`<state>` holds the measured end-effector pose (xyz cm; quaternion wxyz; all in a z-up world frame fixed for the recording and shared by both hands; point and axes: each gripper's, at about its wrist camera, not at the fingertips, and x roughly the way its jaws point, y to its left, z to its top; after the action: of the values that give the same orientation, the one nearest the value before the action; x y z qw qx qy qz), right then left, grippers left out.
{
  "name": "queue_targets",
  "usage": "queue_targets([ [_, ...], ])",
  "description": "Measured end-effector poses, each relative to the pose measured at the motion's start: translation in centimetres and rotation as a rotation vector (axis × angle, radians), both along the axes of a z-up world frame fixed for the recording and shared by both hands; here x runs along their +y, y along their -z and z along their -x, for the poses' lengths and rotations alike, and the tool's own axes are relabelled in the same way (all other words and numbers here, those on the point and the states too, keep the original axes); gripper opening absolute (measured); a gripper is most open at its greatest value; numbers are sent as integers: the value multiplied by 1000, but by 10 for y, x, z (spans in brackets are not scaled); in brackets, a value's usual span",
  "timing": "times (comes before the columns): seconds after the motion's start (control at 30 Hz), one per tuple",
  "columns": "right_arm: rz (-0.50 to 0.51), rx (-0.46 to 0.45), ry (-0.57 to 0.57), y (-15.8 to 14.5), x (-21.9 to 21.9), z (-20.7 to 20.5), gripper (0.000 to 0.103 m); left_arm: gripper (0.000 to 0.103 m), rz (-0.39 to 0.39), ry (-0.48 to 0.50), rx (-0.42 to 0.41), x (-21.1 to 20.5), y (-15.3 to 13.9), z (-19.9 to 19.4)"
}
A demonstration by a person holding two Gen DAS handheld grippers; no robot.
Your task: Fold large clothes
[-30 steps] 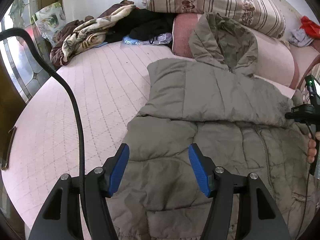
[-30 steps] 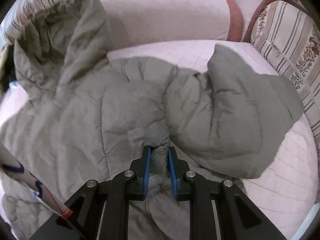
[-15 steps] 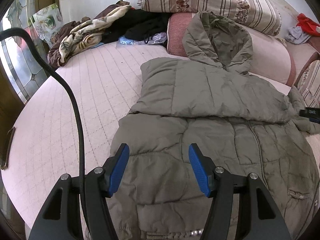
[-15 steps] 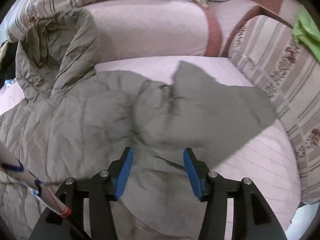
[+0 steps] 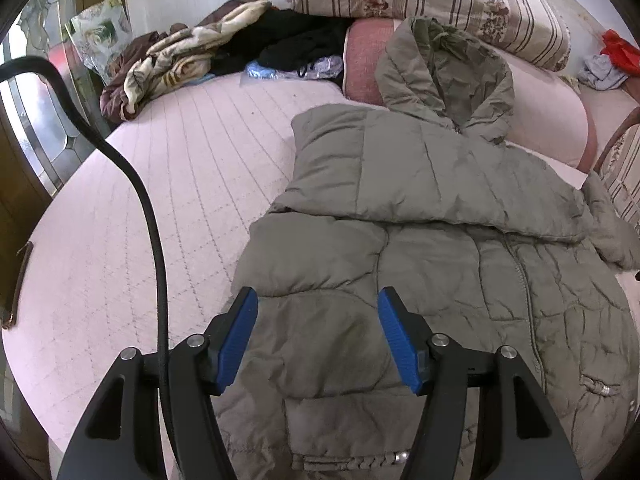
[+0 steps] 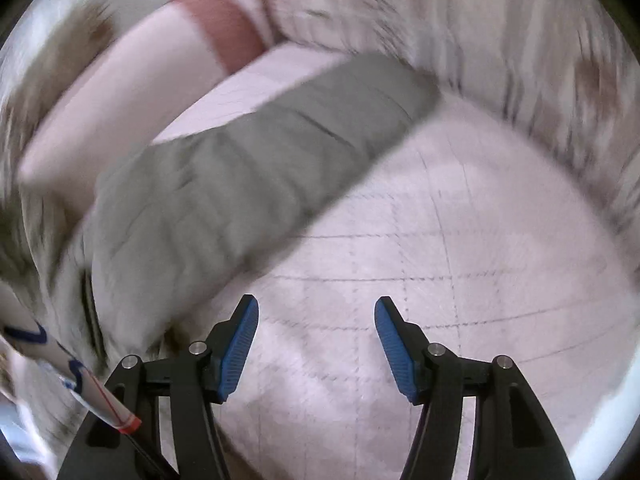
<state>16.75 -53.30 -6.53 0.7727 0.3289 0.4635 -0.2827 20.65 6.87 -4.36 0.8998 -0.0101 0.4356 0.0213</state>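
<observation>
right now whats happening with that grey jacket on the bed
A person with a gripper in each hand is folding a grey puffer jacket on the pink quilted bed. One sleeve is folded across its chest. The left gripper hovers open above the jacket's lower part. The right gripper is opening with nothing between its jaws, over bare bed beside the outstretched other sleeve.

A grey-green padded jacket (image 5: 460, 248) lies spread on the pink quilted bed (image 5: 160, 208), one sleeve folded across its chest and the hood at twelve o'clock against a pink bolster (image 5: 544, 120). The left gripper (image 5: 318, 336) hovers over the hem at six o'clock, its blue pads apart and gripping nothing. A heap of clothes (image 5: 192, 56) sits at ten o'clock.
</observation>
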Motion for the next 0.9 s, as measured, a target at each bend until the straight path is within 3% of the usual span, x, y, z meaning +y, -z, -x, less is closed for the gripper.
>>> queue_targets([
  [0.17, -146, -151, 114, 33, -46, 5, 65, 62, -24, 24, 28, -12, 10, -10],
  [0.27, -150, -212, 153, 39, -67, -8, 67, 62, -36, 38, 39, -18, 15, -16],
  [0.4, -156, -249, 195, 44, -93, -31, 71, 66, -65, 56, 29, -25, 19, -20],
  [0.5, -142, -224, 194, 42, -101, -53, 75, 67, -91, 62, 26, -28, 24, -22],
  [0.57, -94, -168, 171, 37, -105, -69, 60, 67, -101, 61, 22, -28, 25, -22],
  [0.6, -65, -131, 169, 36, -109, -75, 35, 67, -106, 61, 20, -29, 25, -22],
  [0.63, -50, -107, 170, 35, -109, -77, 23, 67, -113, 61, 17, -30, 26, -22],
  [0.7, -56, -108, 168, 31, -112, -73, 14, 67, -121, 61, 15, -31, 26, -22],
  [0.9, 77, -128, 113, -29, -94, -62, 10, 67, -91, 55, 26, -30, 24, -20],
])
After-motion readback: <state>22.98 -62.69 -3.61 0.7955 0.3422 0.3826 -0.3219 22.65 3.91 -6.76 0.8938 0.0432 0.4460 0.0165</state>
